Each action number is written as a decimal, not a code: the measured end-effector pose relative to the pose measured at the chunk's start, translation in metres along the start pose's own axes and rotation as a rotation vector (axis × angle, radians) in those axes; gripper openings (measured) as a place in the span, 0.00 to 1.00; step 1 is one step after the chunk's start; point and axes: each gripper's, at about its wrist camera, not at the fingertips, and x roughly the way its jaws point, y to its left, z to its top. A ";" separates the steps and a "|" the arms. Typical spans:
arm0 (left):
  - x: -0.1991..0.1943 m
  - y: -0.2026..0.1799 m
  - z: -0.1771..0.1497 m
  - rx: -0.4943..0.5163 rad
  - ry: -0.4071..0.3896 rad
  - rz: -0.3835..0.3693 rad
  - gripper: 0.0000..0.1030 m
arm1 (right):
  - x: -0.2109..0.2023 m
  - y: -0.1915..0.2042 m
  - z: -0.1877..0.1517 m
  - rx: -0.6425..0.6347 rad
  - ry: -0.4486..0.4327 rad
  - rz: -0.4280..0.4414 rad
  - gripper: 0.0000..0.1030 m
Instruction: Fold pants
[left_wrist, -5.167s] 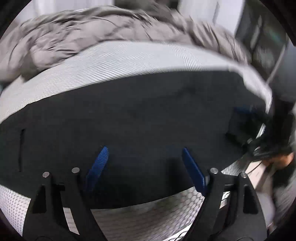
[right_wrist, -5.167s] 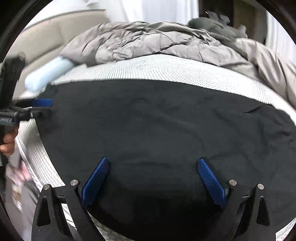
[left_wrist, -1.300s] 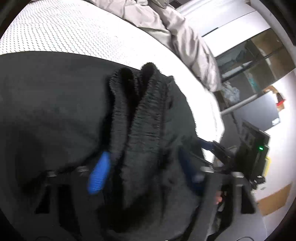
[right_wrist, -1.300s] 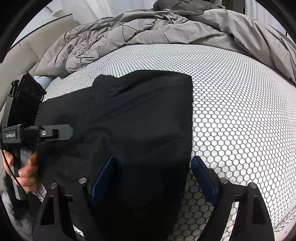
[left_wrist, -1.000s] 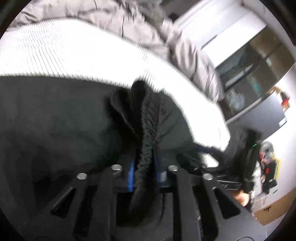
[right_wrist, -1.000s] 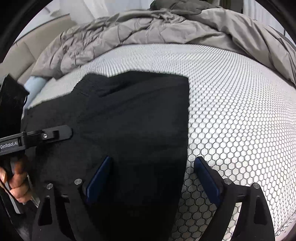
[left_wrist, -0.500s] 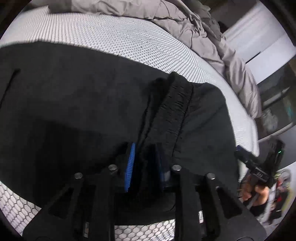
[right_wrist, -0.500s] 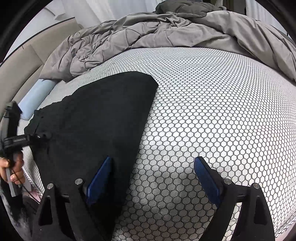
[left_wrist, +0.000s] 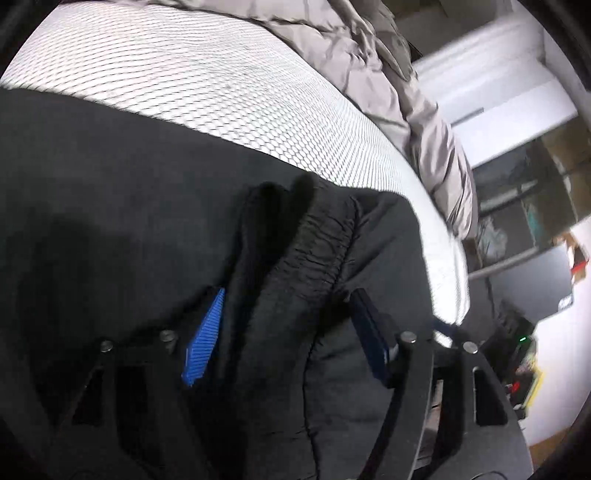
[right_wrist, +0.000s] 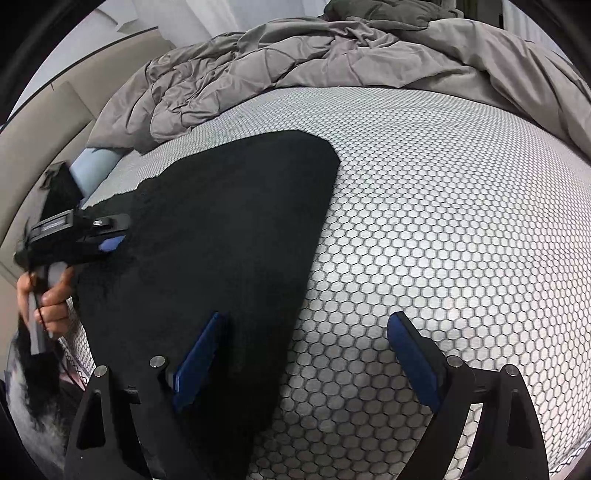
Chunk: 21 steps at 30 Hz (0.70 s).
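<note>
On mattress (right_wrist: 443, 203), near left: pants (right_wrist: 229, 229), folded over. My left gripper (left_wrist: 288, 339) has just been opening, waistband (left_wrist: 317, 251) released between the fingers; right gripper (right_wrist: 306, 354) spread, empty.

pants (right_wrist: 229, 236): 1 | hand-held grippers: 2 | duvet (right_wrist: 295, 55): 1 | mattress (right_wrist: 443, 221): 1

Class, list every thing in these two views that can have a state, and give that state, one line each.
Black pants: folded over, lying on the mattress.
Elastic waistband: bunched, between the left gripper's open jaws.
Left gripper: open, jaws just opening.
Right gripper: open, empty.
Grey duvet: crumpled.
</note>
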 end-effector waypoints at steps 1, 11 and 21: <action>0.002 -0.002 0.002 0.000 -0.011 0.003 0.63 | 0.004 0.003 0.003 -0.005 0.003 -0.002 0.89; -0.028 0.004 -0.006 -0.066 -0.203 -0.143 0.09 | 0.033 0.018 0.021 -0.009 0.016 -0.008 0.90; -0.065 0.042 -0.008 -0.124 -0.250 0.291 0.11 | 0.054 0.047 0.050 -0.047 0.018 -0.011 0.90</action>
